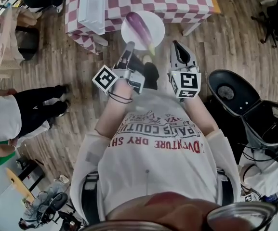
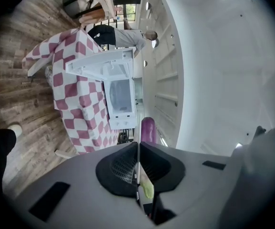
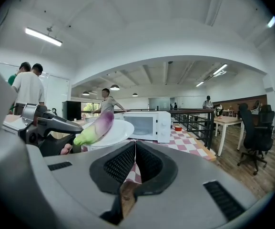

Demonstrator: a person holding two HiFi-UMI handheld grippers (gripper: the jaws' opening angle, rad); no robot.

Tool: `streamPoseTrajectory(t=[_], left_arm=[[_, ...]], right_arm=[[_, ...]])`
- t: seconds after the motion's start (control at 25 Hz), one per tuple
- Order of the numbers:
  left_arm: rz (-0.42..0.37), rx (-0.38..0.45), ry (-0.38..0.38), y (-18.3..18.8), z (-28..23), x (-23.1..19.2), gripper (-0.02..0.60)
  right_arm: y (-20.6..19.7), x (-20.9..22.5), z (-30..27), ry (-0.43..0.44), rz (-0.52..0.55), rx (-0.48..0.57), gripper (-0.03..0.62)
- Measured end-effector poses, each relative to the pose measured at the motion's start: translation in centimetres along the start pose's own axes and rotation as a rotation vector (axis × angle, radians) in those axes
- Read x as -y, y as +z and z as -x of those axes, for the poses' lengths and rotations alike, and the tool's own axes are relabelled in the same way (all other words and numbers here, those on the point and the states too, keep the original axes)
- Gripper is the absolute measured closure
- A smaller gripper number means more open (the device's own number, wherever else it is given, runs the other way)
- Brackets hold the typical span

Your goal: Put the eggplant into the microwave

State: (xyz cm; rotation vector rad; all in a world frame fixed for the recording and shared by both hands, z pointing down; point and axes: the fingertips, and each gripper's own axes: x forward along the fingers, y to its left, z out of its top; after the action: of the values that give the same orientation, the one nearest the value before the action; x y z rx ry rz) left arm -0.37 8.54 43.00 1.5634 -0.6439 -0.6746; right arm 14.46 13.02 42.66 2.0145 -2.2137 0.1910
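Note:
A purple eggplant (image 1: pixel 139 27) with a green stem lies on a white plate (image 1: pixel 155 32). The plate is held in the air in front of the checked table (image 1: pixel 177 1). My left gripper (image 1: pixel 128 48) is shut on the plate's near rim. In the left gripper view the thin rim stands edge-on between the shut jaws (image 2: pixel 138 149), with the eggplant (image 2: pixel 147 129) beyond. The white microwave (image 2: pixel 120 97) stands on the table with its door (image 2: pixel 99 63) swung open. My right gripper (image 1: pixel 179 51) is shut and empty beside the plate. The right gripper view shows its jaws (image 3: pixel 135 144) closed, the eggplant (image 3: pixel 97 127) and the microwave (image 3: pixel 151 125).
A person in dark trousers (image 1: pixel 37 107) stands on the wooden floor at the left. A black chair (image 1: pixel 230 93) is at the right. Tables, office chairs (image 3: pixel 254 130) and a railing fill the room behind the microwave.

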Motion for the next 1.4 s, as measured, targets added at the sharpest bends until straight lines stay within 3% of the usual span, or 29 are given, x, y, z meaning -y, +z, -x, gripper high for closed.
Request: streamPoseTrajectory(t=[0.72, 1.0, 1.4], left_arm=[[0.031, -0.061, -0.002, 12.6, -23.3, -1.7, 0.546], [0.038, -0.051, 0.057, 15.4, -25.8, -4.3, 0.546], [0.038, 0.059, 0.118, 18.7, -29.4, -7.3, 0.546]], right_arm=[[7.3, 8.3, -24.2, -0.036, 0.032, -0.034, 0.566], [7.0, 8.8, -29.6, -0.014, -0.013, -0.054, 0.566], [4.9, 10.0, -36.1, 0.072, -0.013, -0.119, 0.568]])
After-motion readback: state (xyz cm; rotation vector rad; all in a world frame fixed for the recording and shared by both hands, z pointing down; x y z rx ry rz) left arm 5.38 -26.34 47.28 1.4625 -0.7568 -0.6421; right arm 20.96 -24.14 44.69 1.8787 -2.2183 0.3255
